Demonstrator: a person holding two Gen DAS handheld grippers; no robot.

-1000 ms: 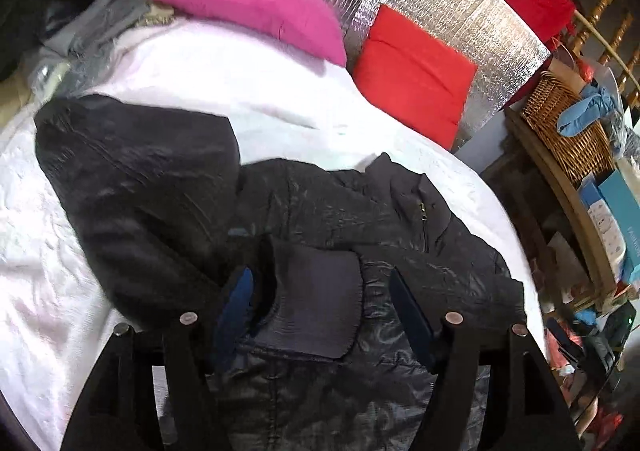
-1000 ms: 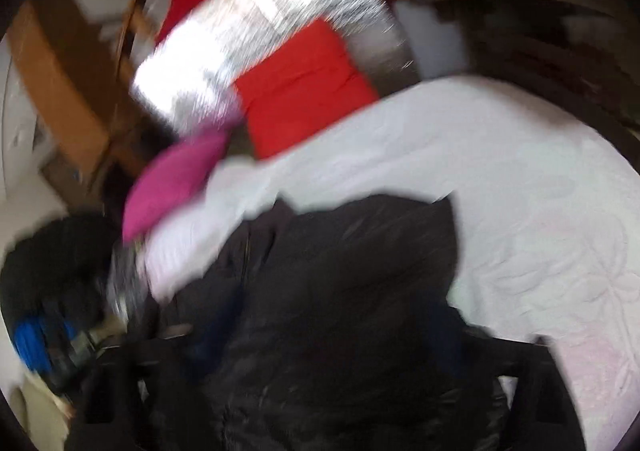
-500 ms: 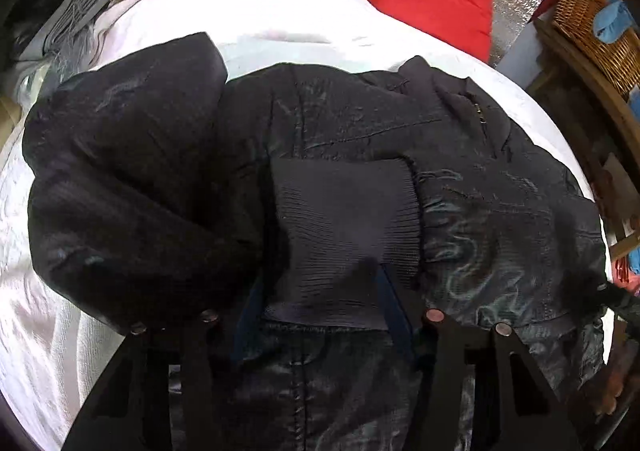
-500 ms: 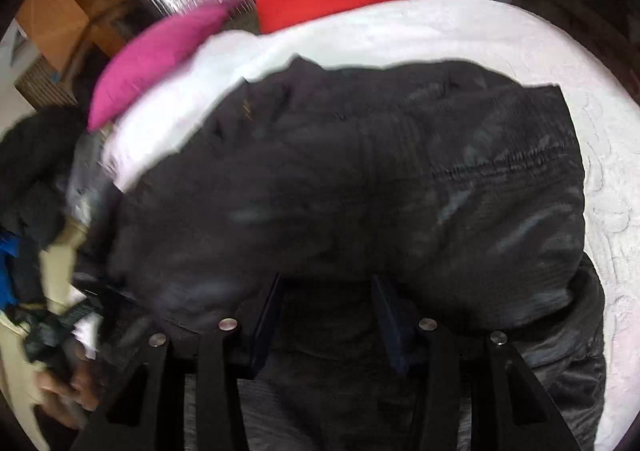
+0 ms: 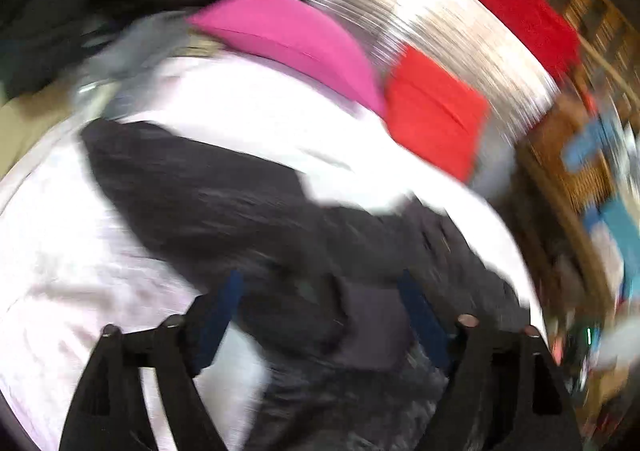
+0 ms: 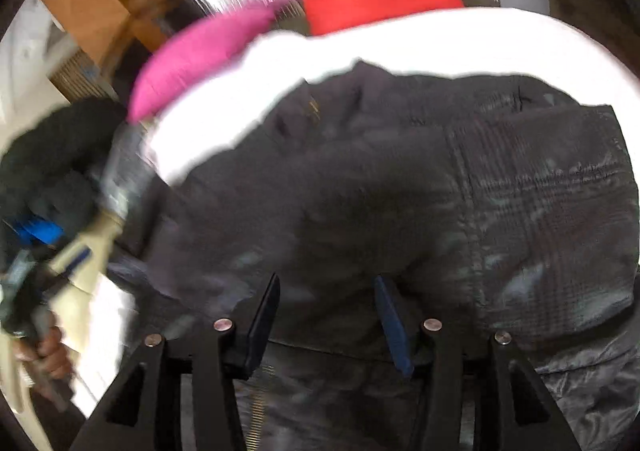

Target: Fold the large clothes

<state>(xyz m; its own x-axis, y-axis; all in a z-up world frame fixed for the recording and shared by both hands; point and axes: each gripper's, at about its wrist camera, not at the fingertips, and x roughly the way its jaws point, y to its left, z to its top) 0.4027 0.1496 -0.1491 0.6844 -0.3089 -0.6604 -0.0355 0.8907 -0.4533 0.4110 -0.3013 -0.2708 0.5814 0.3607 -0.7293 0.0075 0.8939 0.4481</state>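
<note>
- We read the step in hand as letting go of the folded-in sleeve and settling the fold on the black jacket (image 6: 400, 191), which lies across the white bedspread (image 5: 248, 111), filling the right wrist view from 9 to 3 o'clock.
- The left gripper (image 5: 320, 307) has its jaws wide, just opened further; the ribbed cuff (image 5: 372, 327) sits between them, but the blue pads (image 5: 224, 307) stand clear of it, so we judge nothing is held.
- The right gripper (image 6: 326, 311) is about half open, jaws opened slightly further just now; jacket fabric lies between the pads, and no pinch shows.
- To do it well, we would lift the left fingers straight off the cuff without dragging it, then press the fold flat with the right before the slick shell springs back.
- Pose: both grippers tilt down toward the bed. The left wrist view is smeared by motion; the right is nearly steady.
- At 8 o'clock in the right view, a hand (image 6: 44, 351) grips the other tool's handle.
- A pink pillow (image 5: 296, 39) and red cushion (image 5: 432, 119) lie at 12 to 1 o'clock, well apart from the jacket.
</note>
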